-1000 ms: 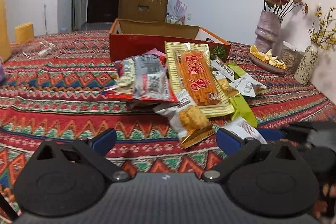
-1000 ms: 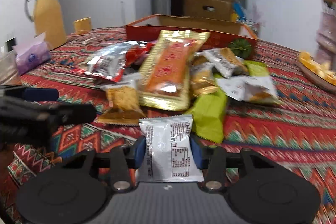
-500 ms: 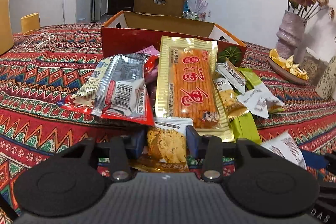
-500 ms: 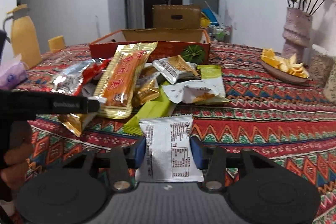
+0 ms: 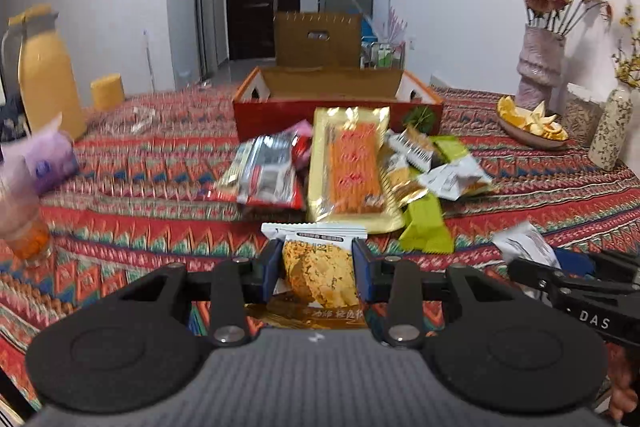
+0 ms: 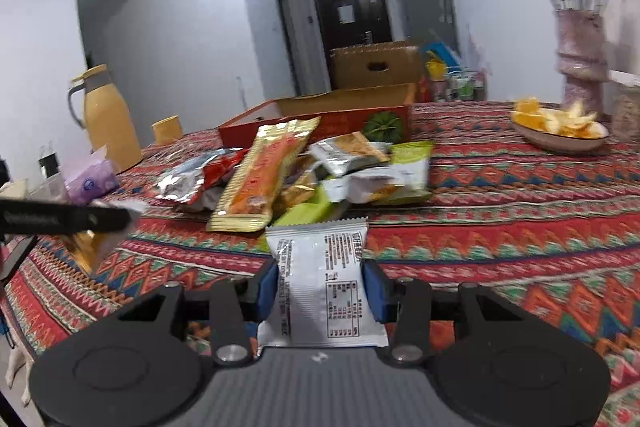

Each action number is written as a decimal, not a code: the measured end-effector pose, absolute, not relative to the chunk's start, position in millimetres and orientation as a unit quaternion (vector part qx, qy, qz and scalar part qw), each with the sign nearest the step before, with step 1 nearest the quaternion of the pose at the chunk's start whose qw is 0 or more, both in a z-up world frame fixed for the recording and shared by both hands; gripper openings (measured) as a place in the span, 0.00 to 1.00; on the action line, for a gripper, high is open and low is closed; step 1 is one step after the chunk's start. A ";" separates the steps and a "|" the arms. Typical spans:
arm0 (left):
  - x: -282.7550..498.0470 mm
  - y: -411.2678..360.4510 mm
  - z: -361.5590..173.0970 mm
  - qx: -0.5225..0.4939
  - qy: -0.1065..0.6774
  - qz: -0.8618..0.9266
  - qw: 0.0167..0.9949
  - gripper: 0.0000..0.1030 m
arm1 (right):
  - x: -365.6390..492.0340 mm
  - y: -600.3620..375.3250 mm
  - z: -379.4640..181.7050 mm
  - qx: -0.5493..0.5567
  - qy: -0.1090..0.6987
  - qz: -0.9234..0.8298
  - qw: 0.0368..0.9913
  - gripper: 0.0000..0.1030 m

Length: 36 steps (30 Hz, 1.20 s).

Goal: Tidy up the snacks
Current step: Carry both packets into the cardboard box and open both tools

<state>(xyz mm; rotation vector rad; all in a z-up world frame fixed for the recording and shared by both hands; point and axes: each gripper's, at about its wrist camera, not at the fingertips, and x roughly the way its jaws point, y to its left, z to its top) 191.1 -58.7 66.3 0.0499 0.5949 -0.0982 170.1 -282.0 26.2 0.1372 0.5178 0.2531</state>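
Red carton [image 5: 276, 115] waits behind the snack pile [image 5: 348, 167]; left tongs [image 5: 316, 269] clamp a biscuit packet [image 5: 320, 275], right tongs [image 6: 320, 291] a white sachet [image 6: 320, 291]. Carry both level over its rim before releasing.

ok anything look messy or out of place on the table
Yes: the snack packets lie in a jumbled, overlapping heap on the patterned tablecloth, in front of the open red cardboard box rather than inside it. Nothing looks spilled or torn.

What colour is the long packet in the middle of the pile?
Gold packet with an orange centre, clearest in the left wrist view.
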 end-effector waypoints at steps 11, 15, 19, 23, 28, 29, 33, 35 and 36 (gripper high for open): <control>192.5 -46.3 104.1 0.037 0.238 -0.046 0.969 0.37 | 151.7 -320.2 46.7 0.086 0.225 0.070 0.968 0.43; 200.0 -28.0 124.2 0.030 0.208 -0.056 0.976 0.37 | 153.1 -322.7 65.0 0.068 0.207 0.054 0.975 0.43; 219.4 -7.5 149.4 0.004 0.197 -0.087 0.976 0.37 | 161.4 -327.1 92.5 0.068 0.185 0.056 0.979 0.43; 252.8 6.5 173.8 -0.001 0.192 -0.118 0.974 0.37 | 183.6 -324.9 128.1 0.048 0.155 0.062 0.985 0.43; 326.4 13.6 191.3 -0.015 0.203 -0.119 0.972 0.37 | 240.6 -319.9 169.8 0.033 0.135 0.076 0.987 0.43; 340.3 13.0 191.7 -0.015 0.205 -0.117 0.972 0.37 | 255.6 -318.2 174.6 0.036 0.138 0.081 0.987 0.43; 412.2 7.2 184.5 -0.030 0.232 -0.112 0.966 0.37 | 334.4 -307.3 184.6 0.046 0.155 0.093 0.983 0.43; 446.0 2.6 177.4 -0.032 0.244 -0.113 0.963 0.37 | 381.3 -301.4 183.0 0.055 0.175 0.099 0.978 0.43; 467.0 -1.7 172.8 -0.034 0.252 -0.110 0.961 0.37 | 402.9 -299.0 180.0 0.064 0.187 0.101 0.975 0.43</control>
